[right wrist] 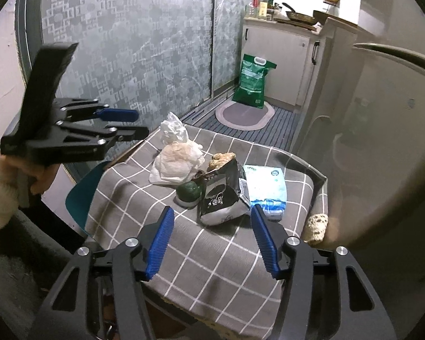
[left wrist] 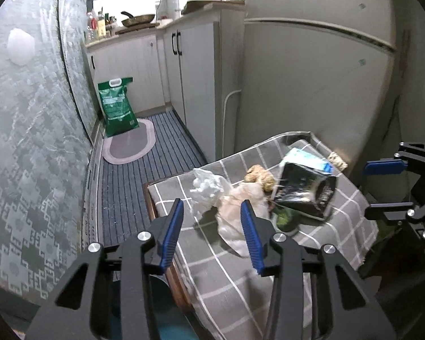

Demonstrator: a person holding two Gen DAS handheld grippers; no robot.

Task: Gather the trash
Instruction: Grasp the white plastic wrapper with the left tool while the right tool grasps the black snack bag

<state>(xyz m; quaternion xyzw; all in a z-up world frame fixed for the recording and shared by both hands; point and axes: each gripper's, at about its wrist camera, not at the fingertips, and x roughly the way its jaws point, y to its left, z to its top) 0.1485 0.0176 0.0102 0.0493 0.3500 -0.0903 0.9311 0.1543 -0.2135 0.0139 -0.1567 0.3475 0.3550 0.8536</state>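
Note:
A small table with a grey checked cloth [left wrist: 212, 266] [right wrist: 212, 255] holds a pile of trash: a crumpled white plastic bag [left wrist: 209, 187] [right wrist: 171, 130], a beige wrapper [left wrist: 235, 212] [right wrist: 178, 161], a black snack bag [left wrist: 306, 189] [right wrist: 221, 198], a white and blue packet [left wrist: 306, 158] [right wrist: 266, 189], a brown crumpled lump [left wrist: 260, 175] [right wrist: 221, 158] and a green round lid [right wrist: 188, 191]. My left gripper [left wrist: 212, 215] [right wrist: 136, 124] is open, close to the beige wrapper. My right gripper [right wrist: 212, 221] [left wrist: 382, 187] is open, just short of the black bag.
A frosted patterned sliding door [left wrist: 28, 141] [right wrist: 133, 51] runs along one side. A white fridge [left wrist: 311, 79] stands behind the table. On the striped floor mat [left wrist: 127, 187] are a green sack [left wrist: 117, 107] [right wrist: 252, 82] and an oval rug [right wrist: 243, 113]. A teal chair [right wrist: 82, 189] is beside the table.

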